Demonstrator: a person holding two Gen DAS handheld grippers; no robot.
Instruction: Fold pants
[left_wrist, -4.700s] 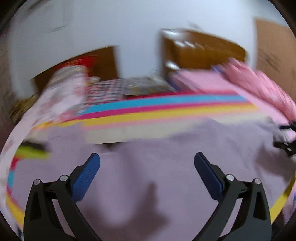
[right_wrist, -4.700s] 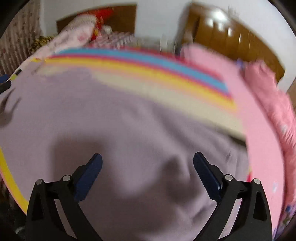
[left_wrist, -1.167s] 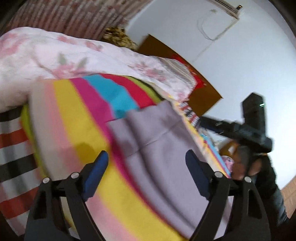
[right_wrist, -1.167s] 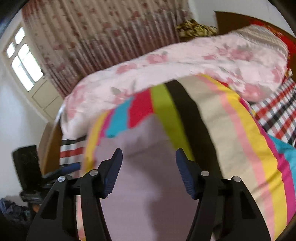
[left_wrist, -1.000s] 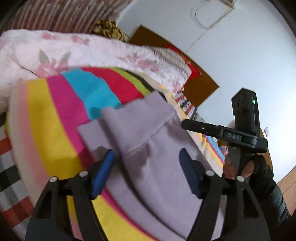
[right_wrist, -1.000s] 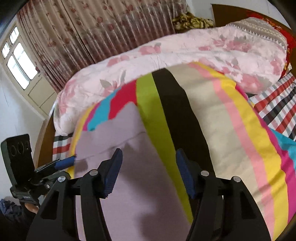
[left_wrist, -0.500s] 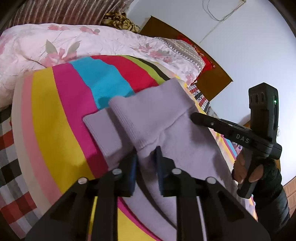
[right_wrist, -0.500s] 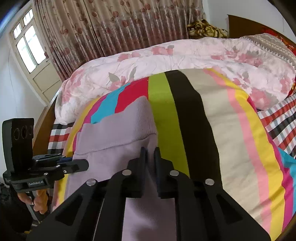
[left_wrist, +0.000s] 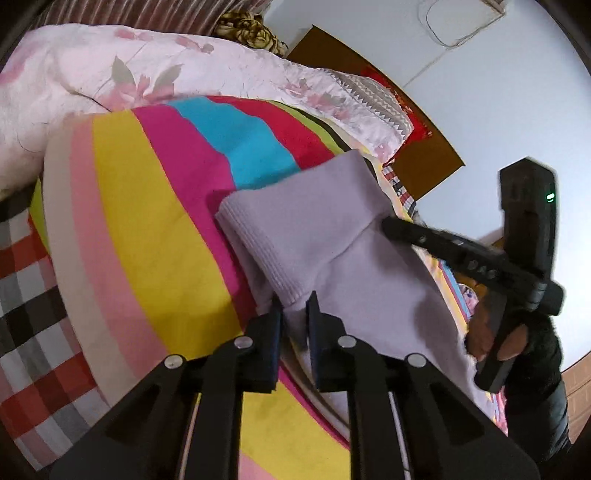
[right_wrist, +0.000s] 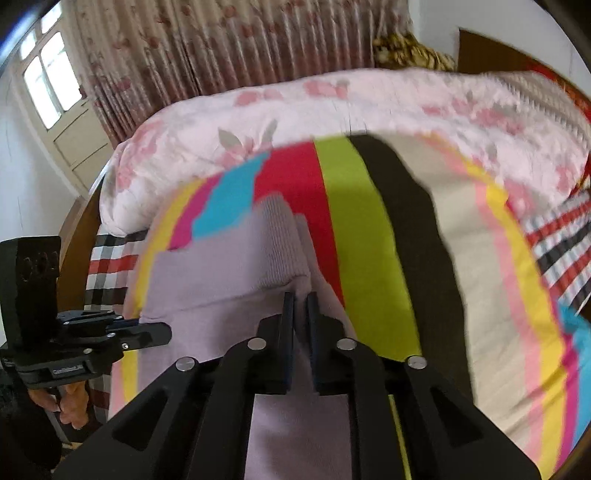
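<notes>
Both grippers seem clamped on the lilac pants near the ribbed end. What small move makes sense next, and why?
Probably lift both ends together and carry the ribbed hem back over the pants. The left gripper pinches one corner and the right gripper the other, though its jaws are easing open slightly, and the fabric is already bunched up off the striped blanket.

Pants (left_wrist: 332, 236) plain pale lilac, ribbed cuff (left_wrist: 258, 251) same lilac. Striped blanket (left_wrist: 140, 229): bands of beige, pale pink, yellow, magenta, cyan, red, lime green, black. Quilt (left_wrist: 110, 74) light pink with darker pink flowers and grey leaves; far end has a grey-white zigzag panel (left_wrist: 369, 99). Plaid sheet (left_wrist: 29, 295) red, black, white checks. Curtain (right_wrist: 236, 44) beige-brown vertical pleats with pink-red floral print. Wall (left_wrist: 498, 92) pale blue-white. Headboard (left_wrist: 424, 162) brown. Both grippers black, with dark blue pads (right_wrist: 288, 314).
</notes>
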